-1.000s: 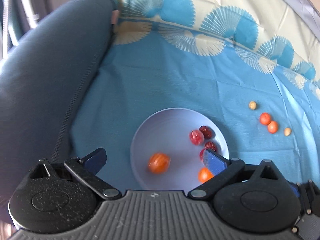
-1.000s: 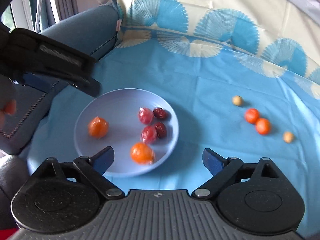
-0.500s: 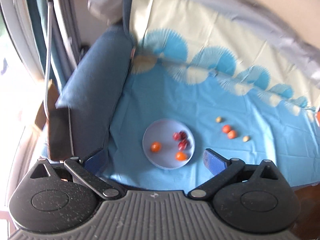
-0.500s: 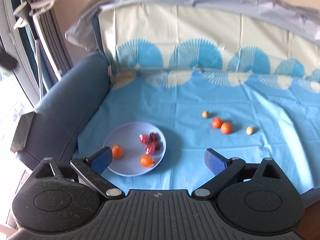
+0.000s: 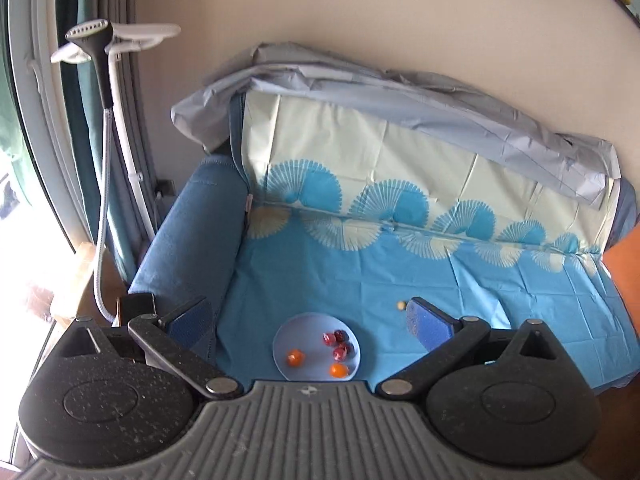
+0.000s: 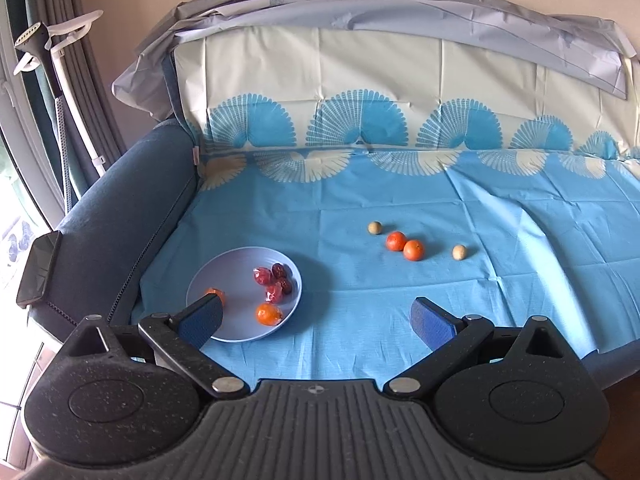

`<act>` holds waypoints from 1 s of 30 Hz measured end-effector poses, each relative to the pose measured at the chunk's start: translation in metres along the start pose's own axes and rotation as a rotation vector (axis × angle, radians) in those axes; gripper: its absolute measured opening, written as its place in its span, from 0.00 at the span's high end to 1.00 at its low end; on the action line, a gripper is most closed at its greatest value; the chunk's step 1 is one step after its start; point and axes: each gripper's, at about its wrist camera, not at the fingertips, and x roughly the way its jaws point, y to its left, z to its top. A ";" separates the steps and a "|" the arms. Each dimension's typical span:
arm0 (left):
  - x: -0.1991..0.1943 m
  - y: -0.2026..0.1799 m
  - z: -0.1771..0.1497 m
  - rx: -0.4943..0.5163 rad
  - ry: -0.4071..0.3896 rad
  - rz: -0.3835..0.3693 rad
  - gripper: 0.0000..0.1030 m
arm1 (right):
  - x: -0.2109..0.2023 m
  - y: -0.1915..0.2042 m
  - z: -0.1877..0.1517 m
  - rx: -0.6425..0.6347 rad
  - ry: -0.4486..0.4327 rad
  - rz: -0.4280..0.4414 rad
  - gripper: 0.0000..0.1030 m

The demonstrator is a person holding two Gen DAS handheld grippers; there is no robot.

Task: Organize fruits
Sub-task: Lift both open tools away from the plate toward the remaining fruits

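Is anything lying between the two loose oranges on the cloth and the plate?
Nothing visible. The two oranges sit on bare blue cloth, and the stretch over to the plate is open. The right gripper is open, held back from both.

A blue patterned sheet covers the sofa; a garment steamer stands beside it

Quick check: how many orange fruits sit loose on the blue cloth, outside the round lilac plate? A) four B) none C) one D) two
D: two orange fruits lie side by side on the blue cloth, right of the round lilac plate, between two small tan balls.
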 end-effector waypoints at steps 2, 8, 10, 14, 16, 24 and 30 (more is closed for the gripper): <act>0.002 0.002 0.001 0.008 0.006 -0.012 0.00 | -0.001 0.000 0.001 -0.006 -0.010 0.001 0.03; 0.052 0.004 -0.006 0.033 0.068 -0.007 0.00 | 0.010 -0.010 -0.002 0.024 -0.009 -0.022 0.03; 0.082 -0.001 -0.013 0.073 0.099 0.027 0.00 | 0.017 -0.019 -0.005 0.047 -0.009 -0.044 0.03; 0.147 -0.017 -0.037 0.163 0.192 0.008 0.00 | 0.031 -0.041 -0.011 0.094 -0.021 -0.099 0.03; 0.179 -0.026 -0.051 0.184 0.239 -0.010 0.00 | 0.040 -0.051 -0.015 0.112 -0.041 -0.118 0.02; 0.273 -0.067 -0.098 0.241 0.274 -0.011 0.00 | 0.117 -0.076 -0.027 0.043 -0.110 -0.154 0.01; 0.325 -0.086 -0.108 0.220 0.336 -0.025 0.00 | 0.201 -0.098 -0.026 0.024 -0.101 -0.179 0.01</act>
